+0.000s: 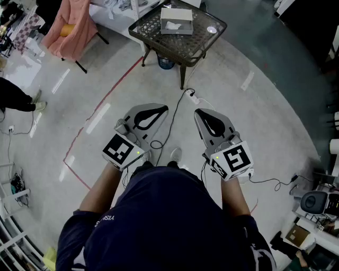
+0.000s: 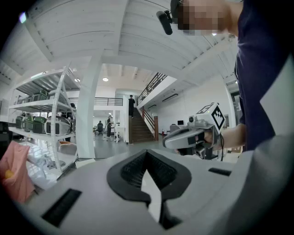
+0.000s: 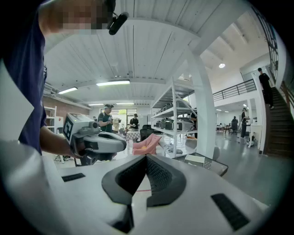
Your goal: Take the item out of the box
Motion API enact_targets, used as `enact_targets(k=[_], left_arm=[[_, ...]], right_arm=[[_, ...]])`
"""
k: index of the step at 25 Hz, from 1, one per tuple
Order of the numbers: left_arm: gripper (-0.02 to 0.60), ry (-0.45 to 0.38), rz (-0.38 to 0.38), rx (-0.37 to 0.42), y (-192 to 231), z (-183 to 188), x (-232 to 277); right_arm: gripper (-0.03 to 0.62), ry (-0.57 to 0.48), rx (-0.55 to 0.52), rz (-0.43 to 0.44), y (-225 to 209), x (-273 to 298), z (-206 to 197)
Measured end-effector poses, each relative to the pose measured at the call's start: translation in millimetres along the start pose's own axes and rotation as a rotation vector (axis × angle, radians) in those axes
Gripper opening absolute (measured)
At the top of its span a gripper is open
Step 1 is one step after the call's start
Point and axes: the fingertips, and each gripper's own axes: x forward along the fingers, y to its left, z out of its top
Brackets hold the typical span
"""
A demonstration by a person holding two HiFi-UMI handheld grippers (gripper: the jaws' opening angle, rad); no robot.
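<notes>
Standing well short of the box (image 1: pixel 176 21), dead ahead on the surface (image 1: pixel 143 30).
Holding left tongs (image 1: pixel 161 109) and right tongs (image 1: pixel 197 112) clenched, empty, about equally distant.

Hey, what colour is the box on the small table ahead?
The box is light grey; the head view shows it best.

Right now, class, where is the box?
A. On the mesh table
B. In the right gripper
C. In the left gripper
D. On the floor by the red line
A: the box sits on the table, far ahead of the left gripper and right gripper, both shut and empty.
</notes>
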Motion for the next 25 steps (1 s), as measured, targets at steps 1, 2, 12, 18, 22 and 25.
enact_targets(k=[1,2,12,18,22,25], left_arm=[[0.006,0.001,0.001,-0.001,2,0,4],[0.006,0.003,0.002,-0.001,4,0,7],[0.006,0.028,0.031,-0.019,-1,-11,37],[0.006,0.061,0.045,-0.05,-12,-26,55],[0.006,0.071,0.052,-0.057,-12,-31,62],[0.006,0.071,0.062,-0.056,-5,-31,68]], right_arm=[[0.023,0.001,0.002,0.0,-4,1,-1],[0.023,0.002,0.003,0.001,-8,2,-1],[0.025,0.014,0.04,0.044,-34,-2,-20],[0.025,0.037,0.056,0.072,-50,-10,-34],[0.025,0.042,0.058,0.085,-58,-9,-39],[0.025,0.046,0.066,0.089,-66,-6,-42]])
